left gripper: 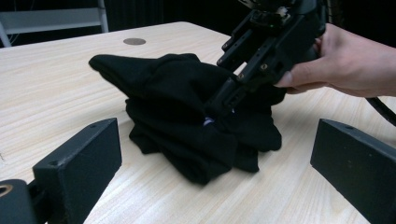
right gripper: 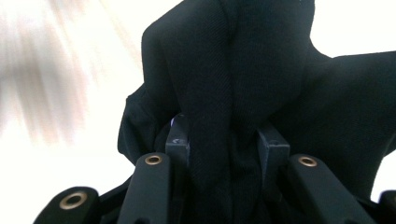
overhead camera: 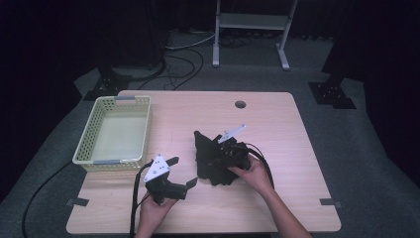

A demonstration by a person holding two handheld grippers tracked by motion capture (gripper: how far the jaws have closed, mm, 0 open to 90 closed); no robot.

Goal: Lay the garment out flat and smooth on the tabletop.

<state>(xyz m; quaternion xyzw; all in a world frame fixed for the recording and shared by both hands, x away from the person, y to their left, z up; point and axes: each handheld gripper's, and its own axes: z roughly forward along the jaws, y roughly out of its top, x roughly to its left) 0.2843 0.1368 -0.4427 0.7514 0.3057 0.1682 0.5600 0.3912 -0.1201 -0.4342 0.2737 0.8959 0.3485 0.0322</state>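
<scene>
Right now the right gripper has its jaws pinched on a fold of the black cloth, which lies bunched in a heap near the middle of the surface. In the right gripper view the cloth stands as a thick ridge between the two pads, which press on it from both sides. The left gripper view shows that same gripper coming down at a slant into the top of the heap, the right hand wrapped round its body, and the cloth's lower folds resting on the wood.

The left gripper sits near the front edge of the surface, held in the left hand, just left of the cloth and apart from it. Its jaws are spread wide with nothing between them, and they point towards the heap.

A pale yellow basket stands at the left side of the surface, well apart from the cloth.
</scene>
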